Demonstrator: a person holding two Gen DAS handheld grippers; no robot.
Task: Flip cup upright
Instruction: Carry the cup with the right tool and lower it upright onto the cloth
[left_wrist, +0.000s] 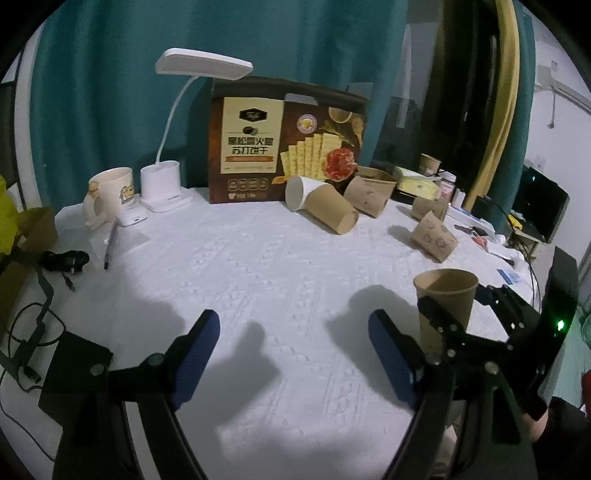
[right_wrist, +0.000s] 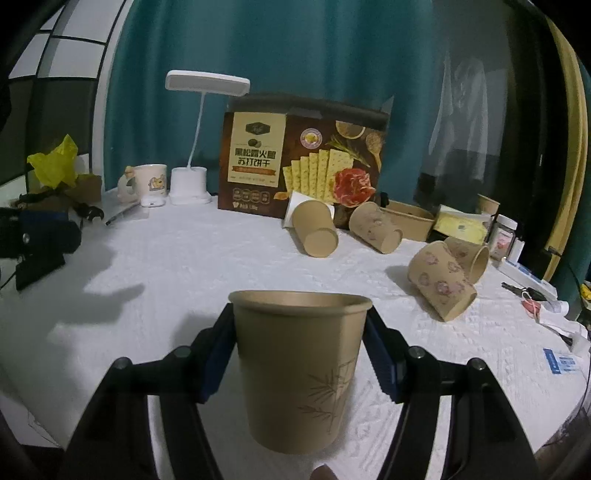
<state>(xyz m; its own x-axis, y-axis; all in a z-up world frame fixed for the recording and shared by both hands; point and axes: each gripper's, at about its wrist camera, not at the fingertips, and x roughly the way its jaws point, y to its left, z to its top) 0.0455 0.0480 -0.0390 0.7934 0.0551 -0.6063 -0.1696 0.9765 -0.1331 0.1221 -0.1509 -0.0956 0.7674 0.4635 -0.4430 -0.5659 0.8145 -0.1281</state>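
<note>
A plain brown paper cup (right_wrist: 299, 369) with a faint bamboo print stands upright, mouth up, between the blue pads of my right gripper (right_wrist: 299, 325), which is shut on its sides. The left wrist view shows the same cup (left_wrist: 445, 295) at the right, held by the right gripper (left_wrist: 469, 306). Whether its base touches the white cloth is hidden. My left gripper (left_wrist: 293, 325) hangs open over the bare cloth, with nothing between its fingers. Several more brown cups lie on their sides farther back, among them one (right_wrist: 317, 229) by the box and a flowered one (right_wrist: 439, 280) at the right.
A cracker box (right_wrist: 299, 162), a white desk lamp (right_wrist: 192, 184) and a mug (right_wrist: 151, 184) stand along the back edge. The table (right_wrist: 184, 258) wears a white cloth. Black cables and a flat black device (left_wrist: 74, 365) lie at the left, with jars and clutter (right_wrist: 502, 236) at the right.
</note>
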